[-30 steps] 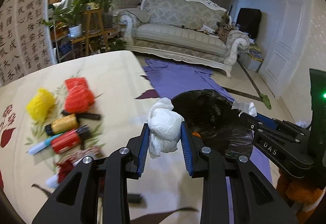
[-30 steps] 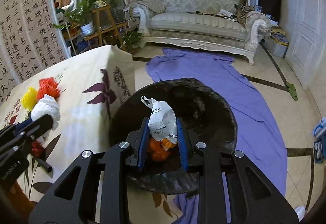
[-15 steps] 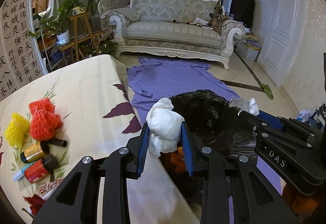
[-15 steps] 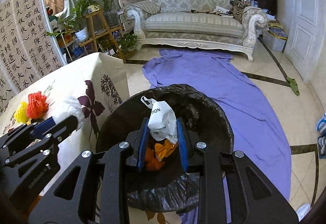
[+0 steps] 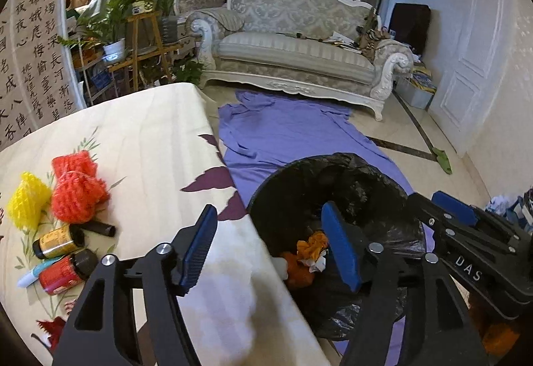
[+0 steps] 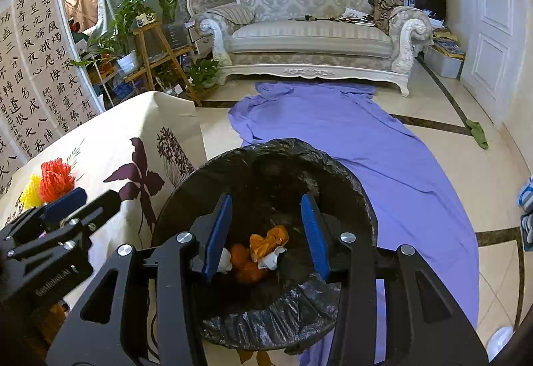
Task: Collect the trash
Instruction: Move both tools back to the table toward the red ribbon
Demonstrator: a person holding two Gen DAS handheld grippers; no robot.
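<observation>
both grippers are held over the mouth of the black-lined bin (image 6: pixel 266 186), at the lower centre of the right wrist view and the lower right of the left wrist view. the left gripper (image 5: pixel 269 246) has just been opening; its jaws stand wide apart with nothing between them. the right gripper (image 6: pixel 266 229) has likewise just been opening and is empty, its jaws spread directly above the crumpled orange and white scraps (image 6: pixel 263 252) lying in the bottom of the bin.

the trash not yet collected is seen on the worktop (image 5: pixel 150 139) at the left of the left wrist view: a red net (image 5: pixel 75 196), a yellow net (image 5: pixel 26 202), two small bottles (image 5: pixel 60 241) lying on their sides with their long axes running roughly left to right in the frame, and a white pen-like item (image 5: pixel 31 277) beside them. these lie to the left of the left gripper, well apart from it, so the left hand is judged the nearer one for the next pick. both grippers are pointed forward and downward, side by side, with the left one straddling the worktop edge and the bin rim.
</observation>
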